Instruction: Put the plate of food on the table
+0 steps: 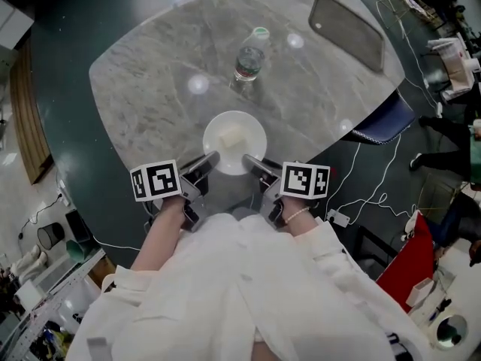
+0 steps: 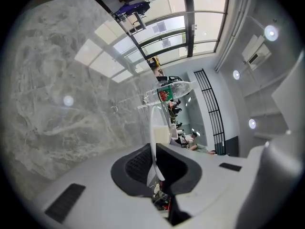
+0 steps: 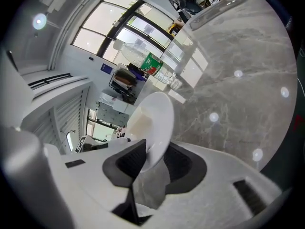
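A white plate [image 1: 234, 141] with a pale block of food [image 1: 231, 136] is at the near middle of the grey marble table [image 1: 150, 81]; I cannot tell whether it rests on the top. My left gripper [image 1: 210, 160] is shut on the plate's left rim, seen edge-on as the plate [image 2: 153, 128] between the pads of the left gripper [image 2: 155, 163]. My right gripper [image 1: 252, 162] is at the right rim. In the right gripper view the plate [image 3: 157, 123] sits between the jaws of the right gripper [image 3: 153, 163], with a gap on one side, so it is open.
A clear water bottle [image 1: 250, 55] with a green cap stands just beyond the plate. A dark oblong tray [image 1: 347, 30] lies at the table's far right corner. A blue chair [image 1: 383, 122] is tucked against the right edge. Cables run over the floor.
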`<state>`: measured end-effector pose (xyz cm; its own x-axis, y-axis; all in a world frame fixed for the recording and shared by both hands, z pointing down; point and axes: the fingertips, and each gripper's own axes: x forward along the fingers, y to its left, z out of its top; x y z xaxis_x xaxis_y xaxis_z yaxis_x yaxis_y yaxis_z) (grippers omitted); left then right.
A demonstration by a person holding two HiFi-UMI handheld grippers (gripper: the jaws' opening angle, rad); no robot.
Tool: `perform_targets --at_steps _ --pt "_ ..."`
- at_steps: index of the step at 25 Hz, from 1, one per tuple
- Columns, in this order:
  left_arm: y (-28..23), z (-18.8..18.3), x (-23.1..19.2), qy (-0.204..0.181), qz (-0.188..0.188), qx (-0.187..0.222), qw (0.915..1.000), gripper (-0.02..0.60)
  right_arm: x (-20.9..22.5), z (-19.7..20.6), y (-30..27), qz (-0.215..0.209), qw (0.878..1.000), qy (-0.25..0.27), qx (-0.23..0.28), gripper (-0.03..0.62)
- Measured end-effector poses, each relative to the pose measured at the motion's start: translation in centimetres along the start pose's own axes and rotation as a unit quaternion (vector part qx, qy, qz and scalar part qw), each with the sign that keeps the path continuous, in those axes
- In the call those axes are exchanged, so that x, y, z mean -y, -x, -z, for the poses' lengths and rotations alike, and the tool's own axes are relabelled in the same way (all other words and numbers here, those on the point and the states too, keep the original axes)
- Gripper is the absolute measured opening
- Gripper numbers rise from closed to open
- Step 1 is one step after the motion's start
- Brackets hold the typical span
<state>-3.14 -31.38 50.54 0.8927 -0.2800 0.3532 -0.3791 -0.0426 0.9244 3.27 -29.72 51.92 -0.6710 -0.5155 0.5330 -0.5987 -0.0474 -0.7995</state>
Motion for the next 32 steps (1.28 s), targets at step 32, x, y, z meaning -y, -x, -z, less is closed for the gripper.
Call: perform_targets --at_steps 32 --pt "-3.9 -2.5 -6.0 0.017 -0.059 -0.033 0.9976 0.026 4.6 -0.1 -3.0 0.076 0.996 0.006 -0.051 0.124"
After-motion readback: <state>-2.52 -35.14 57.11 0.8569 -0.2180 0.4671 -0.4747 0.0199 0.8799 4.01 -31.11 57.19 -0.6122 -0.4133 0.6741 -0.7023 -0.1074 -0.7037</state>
